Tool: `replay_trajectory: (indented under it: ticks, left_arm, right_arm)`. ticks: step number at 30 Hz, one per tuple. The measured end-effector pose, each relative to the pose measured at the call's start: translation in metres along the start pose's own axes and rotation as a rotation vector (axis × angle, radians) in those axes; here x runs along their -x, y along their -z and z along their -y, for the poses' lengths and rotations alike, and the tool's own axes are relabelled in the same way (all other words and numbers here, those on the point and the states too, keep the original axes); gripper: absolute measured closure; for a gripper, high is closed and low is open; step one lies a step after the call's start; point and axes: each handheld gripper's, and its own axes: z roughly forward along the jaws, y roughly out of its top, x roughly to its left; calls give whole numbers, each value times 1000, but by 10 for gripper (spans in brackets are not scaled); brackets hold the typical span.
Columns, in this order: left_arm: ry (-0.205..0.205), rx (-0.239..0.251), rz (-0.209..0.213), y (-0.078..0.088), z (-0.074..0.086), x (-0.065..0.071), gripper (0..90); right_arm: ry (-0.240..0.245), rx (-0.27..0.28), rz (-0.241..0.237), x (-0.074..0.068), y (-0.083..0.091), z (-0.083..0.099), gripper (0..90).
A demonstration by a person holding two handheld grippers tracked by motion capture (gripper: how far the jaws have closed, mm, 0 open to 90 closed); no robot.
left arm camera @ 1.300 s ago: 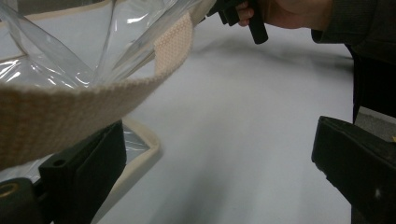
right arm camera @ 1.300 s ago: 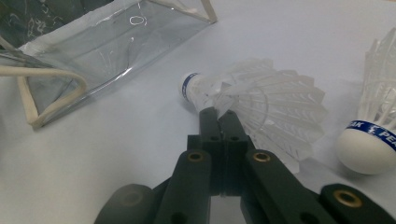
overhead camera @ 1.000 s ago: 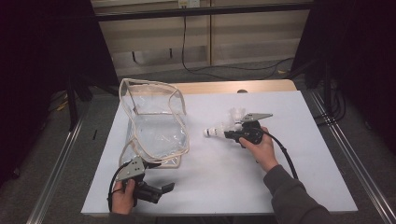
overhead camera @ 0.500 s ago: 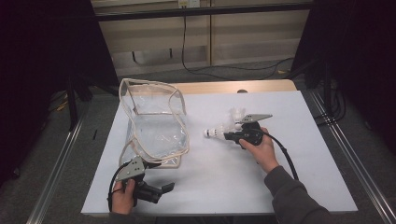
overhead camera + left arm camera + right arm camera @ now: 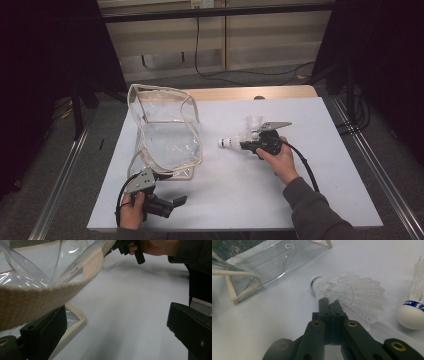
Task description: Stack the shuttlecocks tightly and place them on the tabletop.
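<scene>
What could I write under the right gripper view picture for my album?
Right gripper with its fingers shut on a white shuttlecock, a second shuttlecock beside it, and a clear bag behind.

We hold a white shuttlecock (image 5: 235,140) in our right gripper (image 5: 246,146), beside the clear bag (image 5: 167,131); our left gripper (image 5: 176,204) rests open near the table (image 5: 325,120) edge.

Glossy clear-plastic bag (image 5: 167,130) with woven cloth trim — feathered shuttlecock (image 5: 347,293), matt table (image 5: 240,195).

White shuttlecock (image 5: 352,293), blue band on cork; clear bag (image 5: 167,132), beige woven trim; white table (image 5: 300,195).
</scene>
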Motion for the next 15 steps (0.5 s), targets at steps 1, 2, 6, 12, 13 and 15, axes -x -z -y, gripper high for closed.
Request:
replay_trajectory:
  ticks: [1, 2, 6, 12, 13, 15]
  left_arm:
    - [0, 0, 0, 0, 0, 0, 28]
    - [0, 1, 1, 0, 0, 0, 28]
    - [1, 1, 0, 0, 0, 0, 28]
    - [2, 1, 2, 0, 0, 0, 29]
    - [3, 2, 3, 0, 0, 0, 29]
    - [2, 1, 2, 0, 0, 0, 28]
  right_arm:
    - [-1, 1, 0, 0, 0, 0, 900]
    - [0, 3, 2, 0, -1, 0, 900]
    - [-3, 2, -3, 0, -2, 0, 900]
    - [-10, 5, -11, 0, -4, 1, 900]
    - [-9, 4, -11, 0, -4, 1, 900]
    - [-6, 2, -15, -1, -4, 1, 900]
